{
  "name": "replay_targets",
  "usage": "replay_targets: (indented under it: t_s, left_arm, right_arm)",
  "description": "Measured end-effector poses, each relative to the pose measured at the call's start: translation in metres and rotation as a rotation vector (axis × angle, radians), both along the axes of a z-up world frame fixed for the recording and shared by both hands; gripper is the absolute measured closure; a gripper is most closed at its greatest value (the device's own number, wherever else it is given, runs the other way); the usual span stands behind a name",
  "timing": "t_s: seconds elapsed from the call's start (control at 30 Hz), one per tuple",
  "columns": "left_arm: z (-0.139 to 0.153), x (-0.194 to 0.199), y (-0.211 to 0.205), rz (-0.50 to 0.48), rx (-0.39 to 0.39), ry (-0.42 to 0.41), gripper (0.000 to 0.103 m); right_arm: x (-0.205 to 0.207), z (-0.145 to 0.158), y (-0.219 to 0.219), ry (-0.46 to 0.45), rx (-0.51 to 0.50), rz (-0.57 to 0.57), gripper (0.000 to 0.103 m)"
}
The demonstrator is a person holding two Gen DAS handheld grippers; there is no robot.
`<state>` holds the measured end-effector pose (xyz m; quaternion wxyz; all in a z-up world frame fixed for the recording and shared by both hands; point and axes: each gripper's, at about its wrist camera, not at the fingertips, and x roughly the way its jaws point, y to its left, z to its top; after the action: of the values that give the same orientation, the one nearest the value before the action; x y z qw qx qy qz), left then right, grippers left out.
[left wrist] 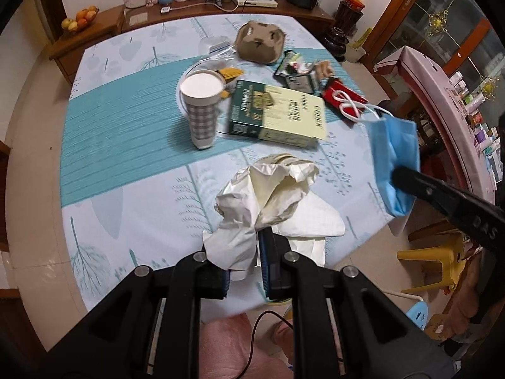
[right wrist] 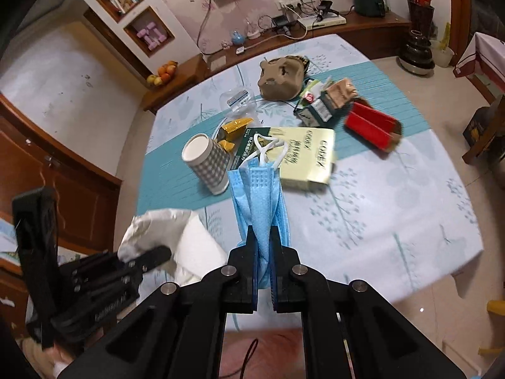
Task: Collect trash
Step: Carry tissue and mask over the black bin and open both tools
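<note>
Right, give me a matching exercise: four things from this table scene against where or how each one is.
Things:
1. face mask
2. crumpled paper
3. checked cup
4. green and cream box

States:
A. lying flat on the tablecloth
B. pinched in the right gripper
C. standing upright, mouth open
D. pinched in the left gripper

Pairs: 1-B, 2-D, 3-C, 4-A

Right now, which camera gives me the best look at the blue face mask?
The right wrist view: the blue face mask hangs centred, clamped in the right tool, ear loops visible. The left wrist view shows the mask only near its right edge, smaller.
</note>
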<state>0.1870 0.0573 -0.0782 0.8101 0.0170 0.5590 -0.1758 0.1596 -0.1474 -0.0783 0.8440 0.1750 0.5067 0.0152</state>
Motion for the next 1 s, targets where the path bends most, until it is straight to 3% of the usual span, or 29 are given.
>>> replay_targets:
  t_s: [0.27,0.5,0.83,1.0]
  left_arm:
    - [0.02,-0.08,-0.047,0.065,0.04,-0.062,0.091]
    - [0.012,-0.155,-0.096,0.11,0.088,-0.06,0.091]
    - [-0.017,-0.216,-0.136,0.101,0.174,0.019,0.091]
    - [-0.061,-0.22,-0.14,0.097,0.183,0.09,0.091]
  right_arm:
    - [-0.094,0.013,-0.058,-0.029,0.033,0.061,0.098]
    - [-0.168,0.001,-0.105,-0.024,0.073,0.124,0.098]
    - [-0.229,-0.062,-0.146,0.114,0.161,0.102,0.098]
    - [-0.233,-0.111,-0.147,0.204,0.178,0.079,0.098]
